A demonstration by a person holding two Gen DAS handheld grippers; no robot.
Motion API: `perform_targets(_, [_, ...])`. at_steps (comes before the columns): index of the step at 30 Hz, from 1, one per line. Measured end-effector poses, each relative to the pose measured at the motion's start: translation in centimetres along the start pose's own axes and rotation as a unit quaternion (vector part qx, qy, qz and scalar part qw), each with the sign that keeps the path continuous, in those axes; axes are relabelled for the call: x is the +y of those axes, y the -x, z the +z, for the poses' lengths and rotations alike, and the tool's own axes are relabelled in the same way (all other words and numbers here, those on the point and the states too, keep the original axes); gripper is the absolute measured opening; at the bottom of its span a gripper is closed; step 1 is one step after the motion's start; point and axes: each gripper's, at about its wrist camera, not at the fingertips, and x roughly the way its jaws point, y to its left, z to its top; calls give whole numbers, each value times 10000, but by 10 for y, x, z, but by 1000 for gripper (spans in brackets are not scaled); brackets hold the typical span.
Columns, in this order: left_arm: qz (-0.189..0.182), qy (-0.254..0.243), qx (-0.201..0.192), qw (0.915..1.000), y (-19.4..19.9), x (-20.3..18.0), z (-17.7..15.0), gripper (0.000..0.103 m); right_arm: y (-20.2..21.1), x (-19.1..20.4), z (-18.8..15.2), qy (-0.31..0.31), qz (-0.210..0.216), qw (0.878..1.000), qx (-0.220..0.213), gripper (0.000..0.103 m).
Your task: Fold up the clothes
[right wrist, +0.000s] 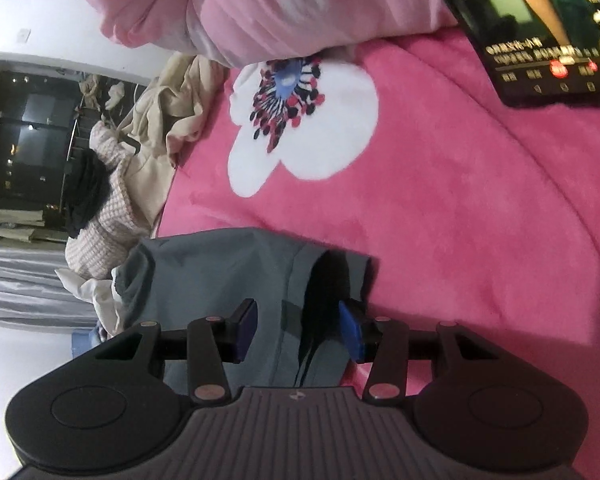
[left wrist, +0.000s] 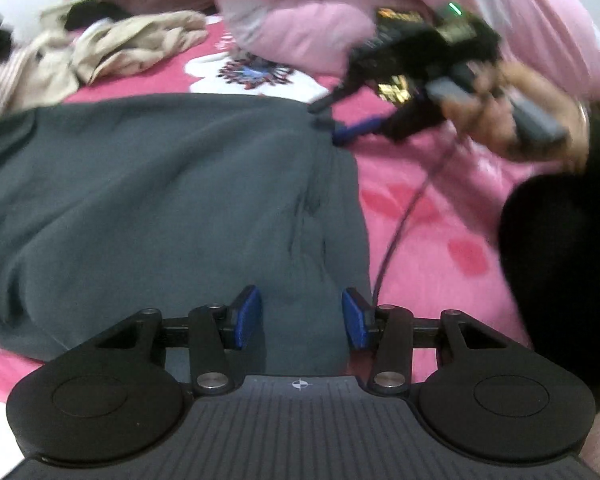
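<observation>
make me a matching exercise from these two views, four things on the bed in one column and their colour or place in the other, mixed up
Things:
1. spread-out fleece garment
2. crumpled thin garment
3. puffy quilted duvet
4. printed flower on the blanket

Descriptions:
A. white petals with a blue centre
B. dark grey, lying under both grippers
C. pale pink, heaped at the far side of the bed
D. beige, bunched up beside a striped cloth

Pairs: 1-B, 2-D, 3-C, 4-A
</observation>
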Motion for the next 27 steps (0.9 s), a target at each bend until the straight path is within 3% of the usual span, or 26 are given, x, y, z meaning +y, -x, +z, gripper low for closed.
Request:
perform_targets(5, [437, -392, -29, 9983, 0, -12, -2, 45, -1, -1, 4, -85, 110, 9999, -9, 49])
perform_targets(9, [492, -424, -155, 9978, 3, -12, 4, 45, -6, 2, 3, -25, 192, 9998, 13, 48])
perform_targets(14, [543, -700, 80, 9960, -15, -25, 7, 45, -11, 3, 1, -33, 200, 9998, -10, 47])
perform_targets(18, [798, -878, 63, 9929, -25, -33, 9, 44, -10, 2, -1, 68, 181, 9998, -67, 38])
perform_targets(19, [843, -867, 71, 9926, -25, -33, 9, 42, -10, 1, 0, 80, 152, 9998, -86, 29])
perform_targets(23, [885, -595, 135, 9942, -25, -24, 10, 10, -10, 2, 1, 224, 69, 9997, -112, 13])
perform_targets(27, [665, -160, -39, 9977, -7, -12, 15, 2, -2, 13, -1, 589, 107, 9980, -197, 6])
